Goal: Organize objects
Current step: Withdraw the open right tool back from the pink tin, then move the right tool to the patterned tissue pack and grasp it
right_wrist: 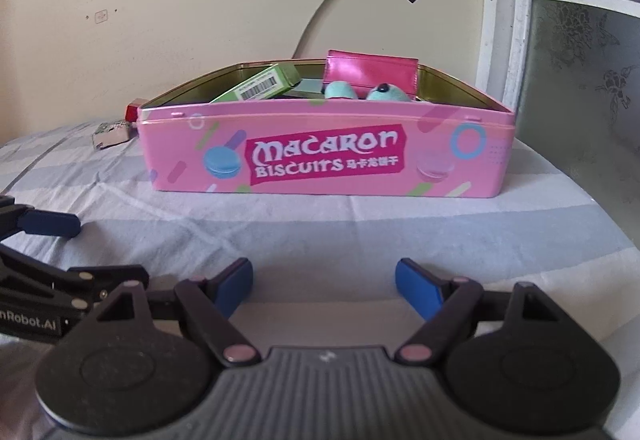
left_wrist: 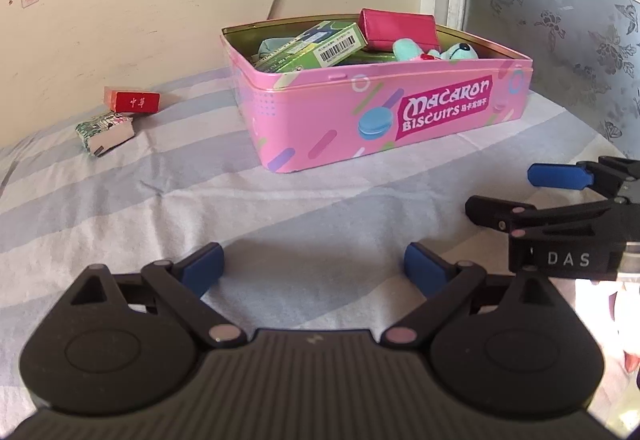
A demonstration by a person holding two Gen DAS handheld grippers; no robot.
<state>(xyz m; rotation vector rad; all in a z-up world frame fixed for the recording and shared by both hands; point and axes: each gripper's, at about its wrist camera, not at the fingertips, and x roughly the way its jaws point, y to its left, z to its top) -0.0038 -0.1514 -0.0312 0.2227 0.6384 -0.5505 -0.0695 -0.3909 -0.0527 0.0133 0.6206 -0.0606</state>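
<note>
Tin (left_wrist: 320, 120) sat open on the striped sheet (left_wrist: 120, 200), already holding a green box (left_wrist: 316, 42), pink case (left_wrist: 396, 26) and teal plush (left_wrist: 436, 50). Your left claw (left_wrist: 314, 266) and right claw (right_wrist: 324, 282) were both wide and empty, short of the tin. Two packs, red (left_wrist: 132, 102) and silver-green (left_wrist: 106, 132), lay well left of it. Likely next: swing the left claw over and take one.

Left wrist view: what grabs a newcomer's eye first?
The pink biscuit tin, lid off, sits mid-frame on the striped cloth, holding a green box, a magenta pouch and a teal plush toy. Left of it, a red box and a patterned packet lie outside.
</note>
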